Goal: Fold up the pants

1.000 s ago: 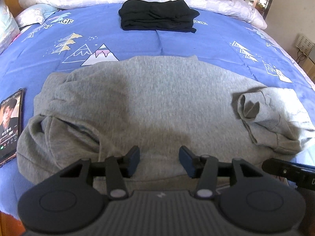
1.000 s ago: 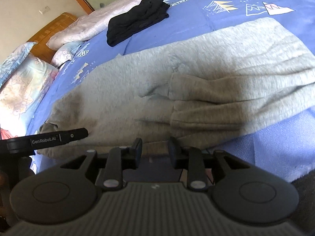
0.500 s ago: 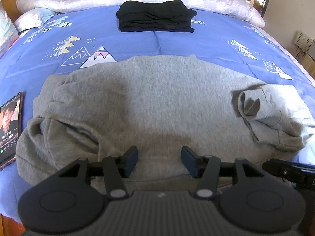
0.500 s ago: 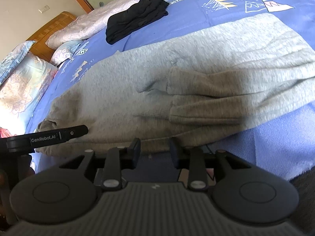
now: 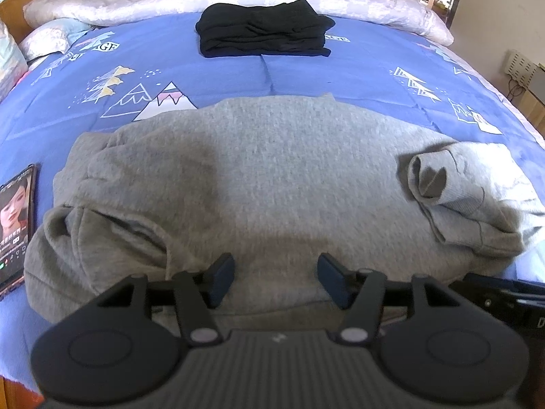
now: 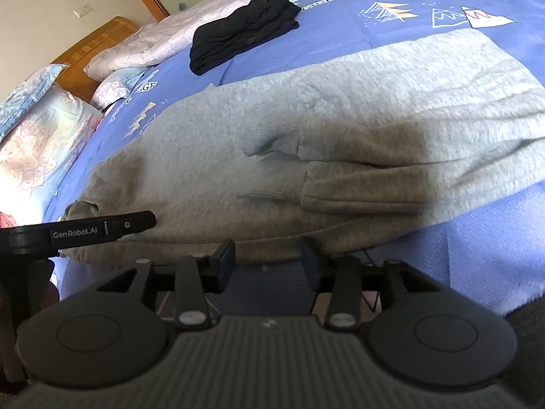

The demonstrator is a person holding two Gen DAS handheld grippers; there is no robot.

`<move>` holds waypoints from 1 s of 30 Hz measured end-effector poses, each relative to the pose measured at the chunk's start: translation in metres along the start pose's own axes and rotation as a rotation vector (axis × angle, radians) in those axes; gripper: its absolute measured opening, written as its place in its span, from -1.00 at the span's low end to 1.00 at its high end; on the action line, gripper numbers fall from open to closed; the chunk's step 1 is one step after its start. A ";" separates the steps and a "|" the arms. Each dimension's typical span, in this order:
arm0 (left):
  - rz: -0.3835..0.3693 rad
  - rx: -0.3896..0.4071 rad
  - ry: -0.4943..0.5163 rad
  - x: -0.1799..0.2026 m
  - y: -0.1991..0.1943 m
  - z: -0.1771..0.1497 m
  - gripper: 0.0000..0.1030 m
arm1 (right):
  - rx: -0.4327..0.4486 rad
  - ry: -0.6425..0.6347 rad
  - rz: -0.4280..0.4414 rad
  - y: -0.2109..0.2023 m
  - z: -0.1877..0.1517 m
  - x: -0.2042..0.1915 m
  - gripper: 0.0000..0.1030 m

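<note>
Grey sweatpants (image 5: 272, 184) lie folded lengthwise across the blue bedspread, waistband bunched at the left and ribbed leg cuffs (image 5: 439, 191) curled up at the right. The pants also fill the right wrist view (image 6: 306, 156). My left gripper (image 5: 276, 277) is open and empty just above the pants' near edge at mid-length. My right gripper (image 6: 267, 260) is open and empty at the near edge, below the cuffs (image 6: 289, 184). The left gripper's body (image 6: 85, 231) shows at the left of the right wrist view.
A folded black garment (image 5: 264, 32) lies at the far middle of the bed, also in the right wrist view (image 6: 242, 29). A phone with a lit screen (image 5: 15, 225) lies left of the waistband. A white quilt (image 5: 204, 0) and pillows (image 6: 37, 129) border the bed.
Both grippers have drawn back slightly toward the near edge of the bed and stayed open. The pants have not moved.
</note>
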State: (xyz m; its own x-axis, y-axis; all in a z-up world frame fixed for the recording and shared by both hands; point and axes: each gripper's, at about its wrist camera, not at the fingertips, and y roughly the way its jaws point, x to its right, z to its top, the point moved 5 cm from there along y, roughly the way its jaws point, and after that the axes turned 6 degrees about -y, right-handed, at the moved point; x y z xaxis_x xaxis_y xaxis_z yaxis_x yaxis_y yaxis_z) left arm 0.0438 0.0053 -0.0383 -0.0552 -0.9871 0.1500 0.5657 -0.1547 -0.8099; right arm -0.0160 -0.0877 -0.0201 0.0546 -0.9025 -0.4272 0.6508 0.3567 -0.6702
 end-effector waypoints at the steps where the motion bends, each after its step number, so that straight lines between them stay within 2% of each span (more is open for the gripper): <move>1: 0.000 0.001 0.002 0.000 0.000 0.000 0.12 | 0.002 0.001 0.003 0.001 0.000 -0.001 -0.05; 8: 0.002 0.006 0.014 0.001 0.001 -0.001 0.15 | 0.014 -0.007 0.017 0.001 -0.002 -0.004 0.06; 30: 0.003 0.006 0.016 0.001 0.001 -0.001 0.16 | 0.022 -0.013 0.025 0.001 -0.004 -0.003 0.08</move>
State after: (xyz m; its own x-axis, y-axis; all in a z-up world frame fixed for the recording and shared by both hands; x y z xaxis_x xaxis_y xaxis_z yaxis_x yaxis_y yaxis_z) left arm 0.0433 0.0042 -0.0394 -0.0665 -0.9881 0.1387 0.5712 -0.1517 -0.8067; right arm -0.0182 -0.0836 -0.0217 0.0810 -0.8963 -0.4360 0.6655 0.3743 -0.6458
